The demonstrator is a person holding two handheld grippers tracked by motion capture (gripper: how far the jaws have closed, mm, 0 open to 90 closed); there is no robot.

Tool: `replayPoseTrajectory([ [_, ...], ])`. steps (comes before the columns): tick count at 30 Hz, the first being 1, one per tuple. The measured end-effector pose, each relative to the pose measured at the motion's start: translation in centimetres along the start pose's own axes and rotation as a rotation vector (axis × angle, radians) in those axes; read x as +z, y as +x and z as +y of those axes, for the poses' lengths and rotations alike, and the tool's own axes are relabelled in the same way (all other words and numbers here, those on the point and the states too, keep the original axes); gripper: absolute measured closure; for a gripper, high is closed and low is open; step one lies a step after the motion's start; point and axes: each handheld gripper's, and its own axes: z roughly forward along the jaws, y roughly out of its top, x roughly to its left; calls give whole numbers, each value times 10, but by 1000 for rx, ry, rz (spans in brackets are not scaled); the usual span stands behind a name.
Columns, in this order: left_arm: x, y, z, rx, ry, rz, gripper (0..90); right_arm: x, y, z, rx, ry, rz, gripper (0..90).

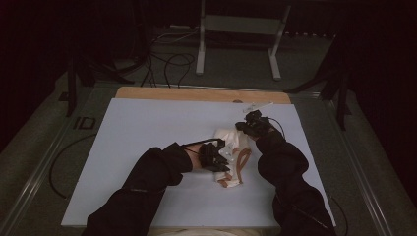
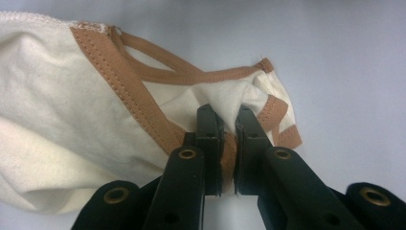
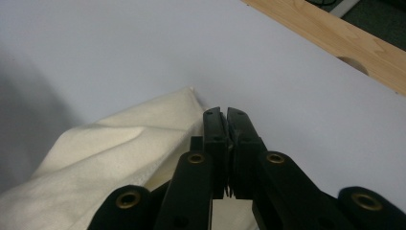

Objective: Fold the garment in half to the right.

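Two tools pinch a cream cloth bag on the pale tabletop.

No brand, label or readable writing shows on anything. Nearest the person, the left tool (image 1: 220, 158) is clamped on the cream cloth bag (image 1: 231, 152), its jaws nipping a bunched fold beside the tan trim (image 2: 122, 81) and the tan strap loops (image 2: 158, 57) in the left gripper view. The bag lies crumpled a little right of the middle of the pale tabletop (image 1: 147, 137), its long axis running from the near end, where the straps are, away towards the wooden edge strip (image 1: 196, 94) at the far side. At the bag's far end the right tool (image 1: 246, 125) has its jaws closed together on the plain cream corner (image 3: 189, 103). Beyond the bag, near the strip, lies a small clear item too faint to tell.
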Motion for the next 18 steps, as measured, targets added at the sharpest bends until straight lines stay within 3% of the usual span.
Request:
replayPoseTrajectory([
  [18,24,0,14,-5,40,-31,830,3,-16,-29,42,10,-2,881],
])
